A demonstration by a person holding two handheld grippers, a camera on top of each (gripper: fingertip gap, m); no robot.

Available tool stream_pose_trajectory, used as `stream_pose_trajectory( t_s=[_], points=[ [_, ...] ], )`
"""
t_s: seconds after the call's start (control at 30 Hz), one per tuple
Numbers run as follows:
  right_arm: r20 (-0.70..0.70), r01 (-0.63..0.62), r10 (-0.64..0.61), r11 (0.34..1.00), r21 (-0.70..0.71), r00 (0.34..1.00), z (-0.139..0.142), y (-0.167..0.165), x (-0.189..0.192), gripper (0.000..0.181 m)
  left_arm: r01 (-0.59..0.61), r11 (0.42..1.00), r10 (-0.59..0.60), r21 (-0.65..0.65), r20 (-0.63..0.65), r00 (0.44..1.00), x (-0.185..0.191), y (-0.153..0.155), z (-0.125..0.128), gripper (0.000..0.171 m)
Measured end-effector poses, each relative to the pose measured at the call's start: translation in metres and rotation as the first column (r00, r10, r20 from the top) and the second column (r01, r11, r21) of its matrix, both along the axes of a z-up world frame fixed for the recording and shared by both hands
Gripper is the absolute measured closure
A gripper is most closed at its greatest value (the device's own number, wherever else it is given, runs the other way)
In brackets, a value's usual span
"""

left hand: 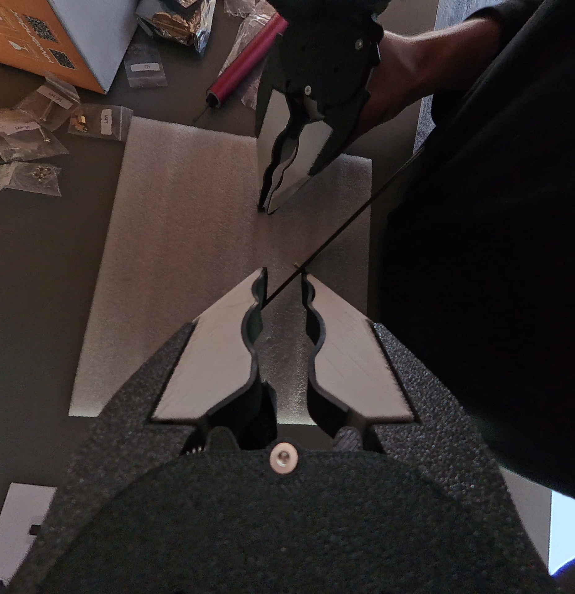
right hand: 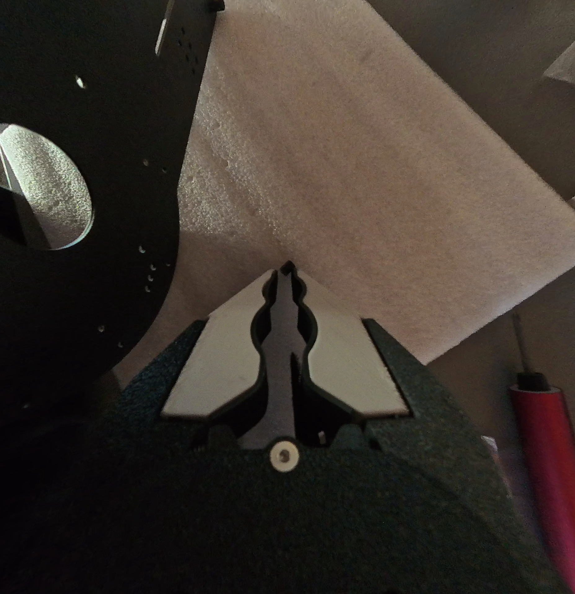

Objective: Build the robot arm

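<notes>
Both grippers over white foam sheet (left hand: 189, 257) on dark bench (left hand: 38, 273).

Left gripper (left hand: 283, 273) fingers spread, thin black plate edge (left hand: 344, 221) crossing just past tips. Right gripper (right hand: 284, 271) fingers clenched on small dark part (right hand: 287, 266), tips down at foam. Black perforated plate (right hand: 119, 225) at left, red tube (right hand: 543, 466) near right, part bags (left hand: 29, 128) and orange box (left hand: 38, 38) far left.

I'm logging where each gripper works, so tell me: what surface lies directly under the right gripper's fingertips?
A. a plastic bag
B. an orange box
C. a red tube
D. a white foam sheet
D: the right gripper has its tips down on the white foam sheet, while the orange box, red tube and plastic bags lie off on the table beyond the sheet.
</notes>
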State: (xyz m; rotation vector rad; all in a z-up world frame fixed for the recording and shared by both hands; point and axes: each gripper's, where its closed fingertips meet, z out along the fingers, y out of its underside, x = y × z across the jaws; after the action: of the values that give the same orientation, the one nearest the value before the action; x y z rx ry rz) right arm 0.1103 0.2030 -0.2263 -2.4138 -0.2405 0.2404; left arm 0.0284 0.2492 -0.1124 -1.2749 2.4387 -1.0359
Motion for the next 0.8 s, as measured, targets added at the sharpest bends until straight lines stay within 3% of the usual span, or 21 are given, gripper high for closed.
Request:
stream_pose_trajectory(
  t_s=[0.2,0.37,0.8],
  points=[
    [0.011,-0.015,0.015,1.0,0.015,1.0,0.0005,0.003,0.0002,0.18,-0.007,1.0,0.007,-0.002,-0.007,1.0,-0.0005,0.0,0.0,0.151],
    [-0.093,0.024,-0.025,1.0,-0.008,0.995,0.0075,0.0052,-0.0022,0.166,-0.007,1.0,0.007,0.002,-0.019,1.0,0.0011,0.0003,-0.0001,0.151],
    [-0.028,0.111,-0.11,0.994,0.021,0.994,0.0,0.01,-0.002,0.175,-0.014,1.0,0.014,0.0,-0.022,1.0,0.0022,0.0006,-0.0001,0.151]
  ],
)
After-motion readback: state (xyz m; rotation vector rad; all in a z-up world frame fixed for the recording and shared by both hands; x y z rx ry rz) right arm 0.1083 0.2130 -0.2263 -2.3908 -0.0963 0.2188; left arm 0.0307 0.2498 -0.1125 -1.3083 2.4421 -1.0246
